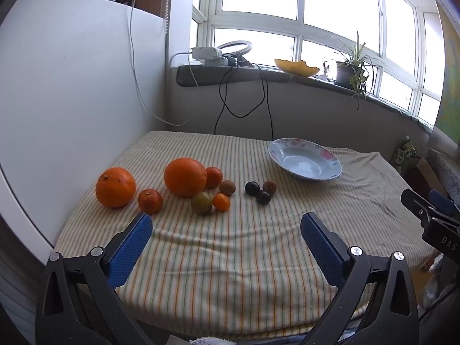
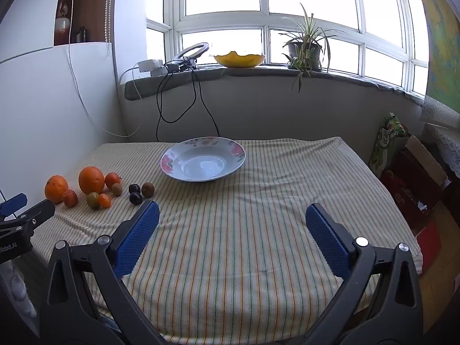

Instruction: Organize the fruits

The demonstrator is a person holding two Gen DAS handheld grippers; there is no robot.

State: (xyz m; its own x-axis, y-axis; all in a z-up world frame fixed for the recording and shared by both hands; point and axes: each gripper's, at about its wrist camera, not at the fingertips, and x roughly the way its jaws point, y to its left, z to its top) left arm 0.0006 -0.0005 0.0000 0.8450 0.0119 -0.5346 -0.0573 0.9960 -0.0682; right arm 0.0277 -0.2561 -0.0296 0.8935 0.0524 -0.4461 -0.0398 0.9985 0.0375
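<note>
Left gripper and right gripper hovering over the striped counter, fingers spread wide and holding nothing, fruits sitting clustered left of the empty floral bowl

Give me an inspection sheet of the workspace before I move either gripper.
Surface: striped cloth covers the table, slightly wrinkled.
Job's things: two large oranges, three small orange fruits, three brownish-green fruits and two dark ones lie grouped on the cloth; floral bowl stands apart, nothing in it.
Clutter: nothing seen on the cloth.
Grippers: left gripper open, holding nothing; right gripper open, holding nothing.
Cables: black cable and a white one hang from the windowsill.
Surroundings: window, potted plant, yellow dish, boxes on the floor.
</note>
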